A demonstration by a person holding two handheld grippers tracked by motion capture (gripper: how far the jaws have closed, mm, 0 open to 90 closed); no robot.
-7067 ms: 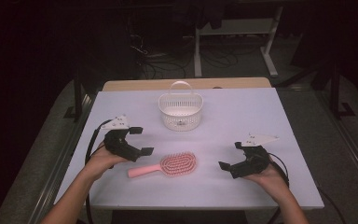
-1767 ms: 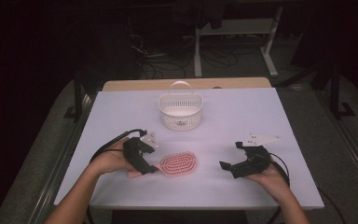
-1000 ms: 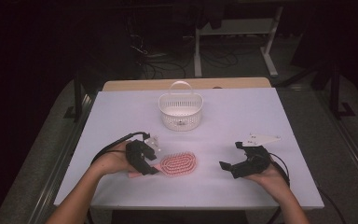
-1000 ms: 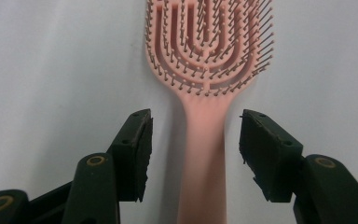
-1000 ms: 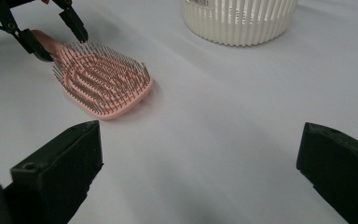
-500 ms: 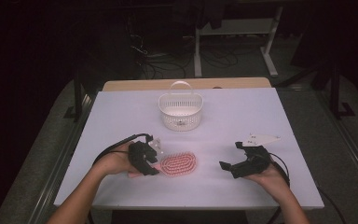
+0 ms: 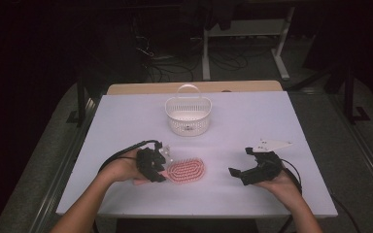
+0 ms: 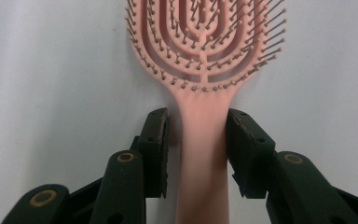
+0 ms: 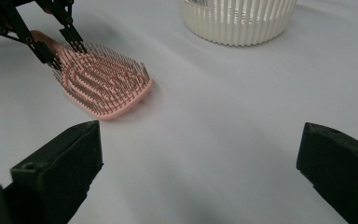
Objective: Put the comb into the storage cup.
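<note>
So the pink hairbrush (image 7: 187,170) is lying bristles-up on the white table (image 7: 272,121), near the front edge and a bit left of middle; its handle points toward the person's left hand (image 7: 121,167) and is mostly covered by the left gripper (image 7: 158,167) in the high view, so from up there you really only get the oval head.

The left gripper view is way clearer: the handle runs straight up between the two black jaws, which have just been closing in on it; the right pad looks like it's against the handle, while the left pad still has a thin sliver of table showing beside it, so I'd call it narrow and straddling the handle, probably not clamped yet. The bottom end of the handle is cut off by the frame, and so is the top of the brush head.

The right gripper (image 7: 240,167) sits well apart on the right side of the table, in the person's right hand (image 7: 281,182); its jaws are spread wide with nothing but bare table between them.

The white slotted basket (image 7: 188,115) stands farther back near the middle, handle up; in the right gripper view its upper part is chopped off. Everything beyond the table is too dark to make out properly.
</note>
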